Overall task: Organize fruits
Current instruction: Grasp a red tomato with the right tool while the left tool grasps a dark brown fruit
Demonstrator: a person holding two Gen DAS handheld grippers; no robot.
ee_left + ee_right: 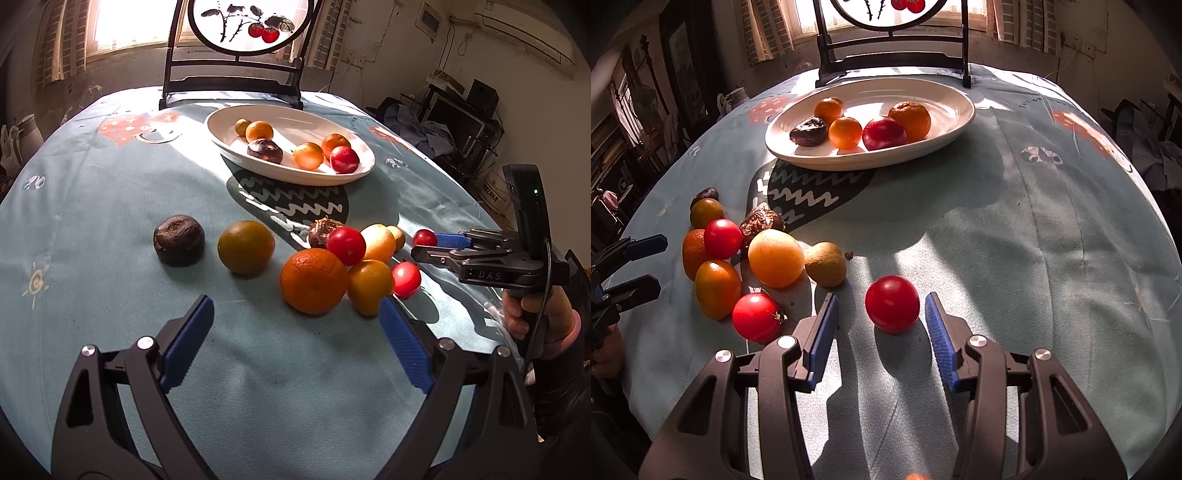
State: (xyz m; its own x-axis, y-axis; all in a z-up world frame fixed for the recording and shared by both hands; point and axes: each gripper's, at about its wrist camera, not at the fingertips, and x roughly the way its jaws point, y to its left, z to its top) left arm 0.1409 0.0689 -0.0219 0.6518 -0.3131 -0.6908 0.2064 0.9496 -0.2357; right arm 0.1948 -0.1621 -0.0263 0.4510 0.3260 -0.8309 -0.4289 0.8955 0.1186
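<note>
I am straddling the red tomato (892, 303) with my right gripper (882, 325), jaws open — smooth, soft (bruisable); grip its widest middle. My left gripper (295, 332) is gaping, empty.

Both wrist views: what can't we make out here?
- Small yellow-green fruit in the white plate: half hidden behind an orange in the left wrist view, and not visible in the right wrist view.
- Dark fruit at the far end of the pile: mostly hidden behind a greenish fruit, right wrist view.
- Orange object: cut off by the bottom edge, right wrist view; unidentifiable.
</note>
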